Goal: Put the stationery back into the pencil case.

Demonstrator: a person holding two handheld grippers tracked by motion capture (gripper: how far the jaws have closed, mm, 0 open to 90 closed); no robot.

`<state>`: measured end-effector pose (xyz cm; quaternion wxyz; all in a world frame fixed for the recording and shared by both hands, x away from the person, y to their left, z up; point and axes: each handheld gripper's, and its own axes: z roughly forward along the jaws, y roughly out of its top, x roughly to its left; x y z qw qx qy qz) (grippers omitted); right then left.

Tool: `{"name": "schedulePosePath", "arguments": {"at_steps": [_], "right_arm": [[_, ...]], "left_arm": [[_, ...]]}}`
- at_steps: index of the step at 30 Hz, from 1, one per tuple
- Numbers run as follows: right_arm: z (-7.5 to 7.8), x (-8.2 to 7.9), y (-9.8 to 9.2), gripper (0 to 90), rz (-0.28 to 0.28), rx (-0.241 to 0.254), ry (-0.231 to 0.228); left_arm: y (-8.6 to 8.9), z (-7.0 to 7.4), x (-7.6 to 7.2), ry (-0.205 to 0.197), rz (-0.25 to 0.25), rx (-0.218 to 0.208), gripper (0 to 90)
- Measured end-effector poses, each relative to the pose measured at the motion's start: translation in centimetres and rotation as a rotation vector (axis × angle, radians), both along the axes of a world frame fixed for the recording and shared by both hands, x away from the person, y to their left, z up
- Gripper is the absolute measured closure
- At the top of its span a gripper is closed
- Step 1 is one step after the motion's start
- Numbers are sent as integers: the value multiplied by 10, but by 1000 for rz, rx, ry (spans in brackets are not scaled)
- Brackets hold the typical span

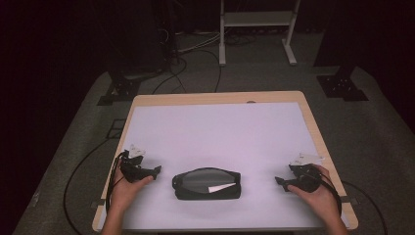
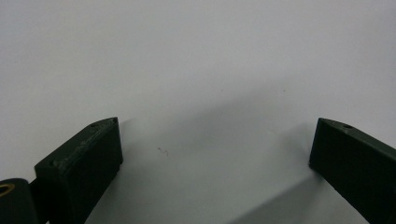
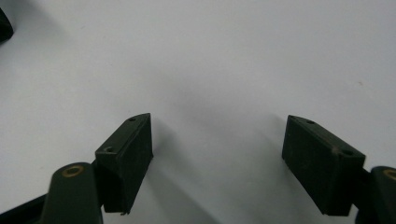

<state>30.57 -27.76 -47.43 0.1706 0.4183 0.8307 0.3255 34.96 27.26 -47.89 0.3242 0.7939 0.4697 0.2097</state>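
Note:
A black zip pouch (image 1: 206,183) with a see-through top lies flat near the front middle of the white mat (image 1: 215,132). A white card (image 1: 221,187) shows inside it. My left gripper (image 1: 155,170) rests on the mat a little to the pouch's left and points toward it. Its jaws stand wide apart in the left gripper view (image 2: 217,140), with bare mat between them. My right gripper (image 1: 278,180) sits to the pouch's right, apart from it. It is open too (image 3: 217,135), with nothing between its fingers. A dark corner (image 3: 3,25) shows at that view's top left.
The mat covers a wooden table (image 1: 215,97). Beyond its far edge are a grey floor, loose cables (image 1: 195,46), two black stand bases (image 1: 120,88) and a white frame (image 1: 257,19). Bare mat stretches behind the pouch.

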Motion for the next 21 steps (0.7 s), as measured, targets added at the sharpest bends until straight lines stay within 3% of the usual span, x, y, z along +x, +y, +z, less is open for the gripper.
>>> {"name": "schedulePosePath", "arguments": {"at_steps": [9, 21], "right_arm": [[-9, -3, -6, 122, -38, 52, -49], [-10, -4, -7, 120, -46, 53, -51]], "left_arm": [[0, 0, 0, 0, 0, 0, 17], [0, 0, 0, 1, 2, -1, 18]]}}
